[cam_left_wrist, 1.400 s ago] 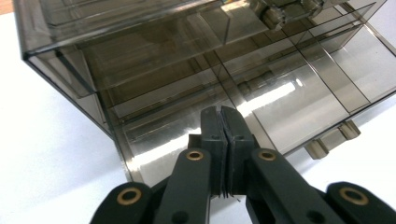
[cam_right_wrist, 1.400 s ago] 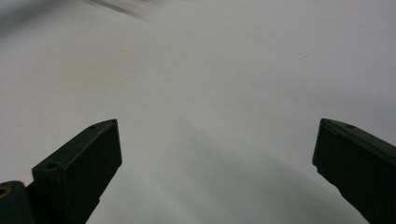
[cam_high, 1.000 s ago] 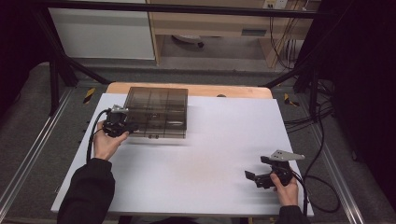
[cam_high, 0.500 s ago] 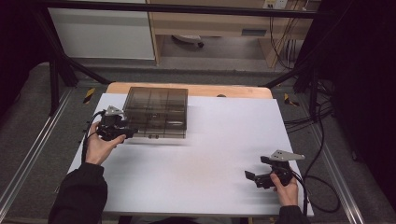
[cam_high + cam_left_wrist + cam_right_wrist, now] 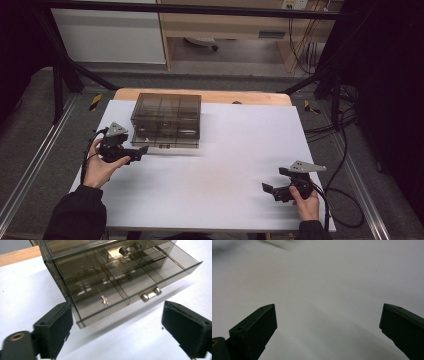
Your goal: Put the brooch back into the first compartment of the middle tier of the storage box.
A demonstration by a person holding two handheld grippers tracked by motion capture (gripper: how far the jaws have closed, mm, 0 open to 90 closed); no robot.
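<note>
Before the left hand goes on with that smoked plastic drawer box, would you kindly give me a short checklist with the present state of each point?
1. Left tongs open: ok, jaws stand wide apart.
2. Left tongs empty: ok, nothing between the jaws.
3. Bottom drawer of the drawer box pulled out: ok, it juts forward past the box front.
4. Drawer handle reachable: ok, the metal pull lies bare ahead of the jaws.
5. Drawer contents: cannot tell; one small shiny piece lies in a compartment, too small to name.
6. Right tongs out of the way: ok, open and empty at the near right of the table.
</note>
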